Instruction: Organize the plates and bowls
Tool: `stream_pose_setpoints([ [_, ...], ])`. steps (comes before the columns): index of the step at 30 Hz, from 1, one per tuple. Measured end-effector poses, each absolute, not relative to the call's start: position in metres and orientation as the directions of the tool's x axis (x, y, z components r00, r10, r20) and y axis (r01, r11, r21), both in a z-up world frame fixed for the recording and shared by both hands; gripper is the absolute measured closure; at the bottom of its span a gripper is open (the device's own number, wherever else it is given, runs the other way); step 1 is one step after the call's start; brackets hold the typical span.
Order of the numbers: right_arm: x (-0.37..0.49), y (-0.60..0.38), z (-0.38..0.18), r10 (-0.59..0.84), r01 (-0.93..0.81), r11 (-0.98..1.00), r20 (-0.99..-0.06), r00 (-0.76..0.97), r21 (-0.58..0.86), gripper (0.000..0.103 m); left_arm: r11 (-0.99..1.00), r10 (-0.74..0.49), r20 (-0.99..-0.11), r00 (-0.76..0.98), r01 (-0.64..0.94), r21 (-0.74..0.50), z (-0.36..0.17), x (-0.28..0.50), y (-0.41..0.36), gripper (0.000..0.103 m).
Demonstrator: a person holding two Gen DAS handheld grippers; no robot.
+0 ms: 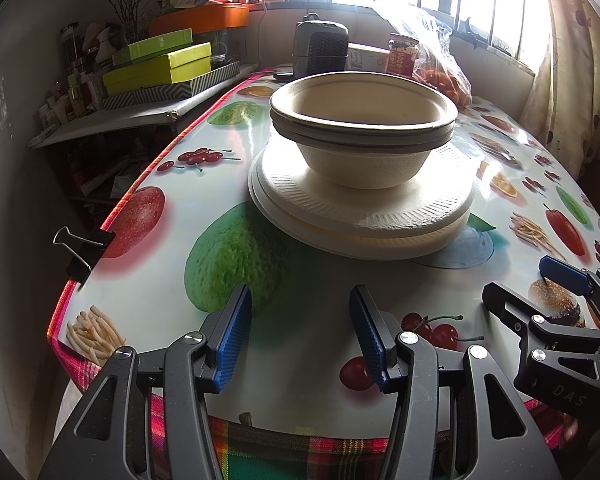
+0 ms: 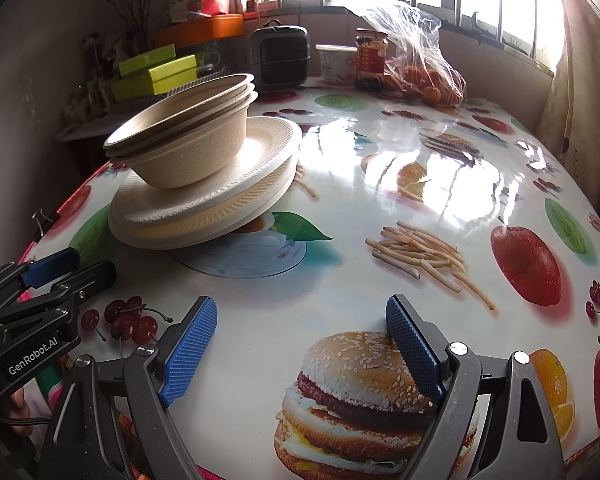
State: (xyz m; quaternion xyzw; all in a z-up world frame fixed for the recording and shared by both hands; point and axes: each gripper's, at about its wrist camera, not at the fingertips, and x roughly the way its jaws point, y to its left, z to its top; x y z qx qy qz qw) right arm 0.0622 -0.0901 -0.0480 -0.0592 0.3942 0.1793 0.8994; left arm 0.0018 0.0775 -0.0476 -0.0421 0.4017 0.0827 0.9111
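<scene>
A stack of beige paper bowls sits nested on a stack of white paper plates on the fruit-print table. The same bowls and plates show at the left of the right wrist view. My left gripper is open and empty, low over the table's near edge, short of the plates. My right gripper is open and empty over the burger print, to the right of the stack. Each gripper shows in the other's view: the right one, the left one.
At the table's far end stand a small grey heater, a red jar, a white tub and a bag of oranges. A side shelf with green boxes is on the left. A binder clip grips the left table edge.
</scene>
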Motion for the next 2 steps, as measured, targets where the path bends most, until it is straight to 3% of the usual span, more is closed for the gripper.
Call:
stream_pose_setpoints([
  [2, 0.0622, -0.0901, -0.048, 0.277, -0.369, 0.929, -0.73, 0.625, 0.036, 0.016, 0.983, 0.114, -0.74, 0.663, -0.183, -0.012, -0.0454, 0.0029, 0.0773, 0.051],
])
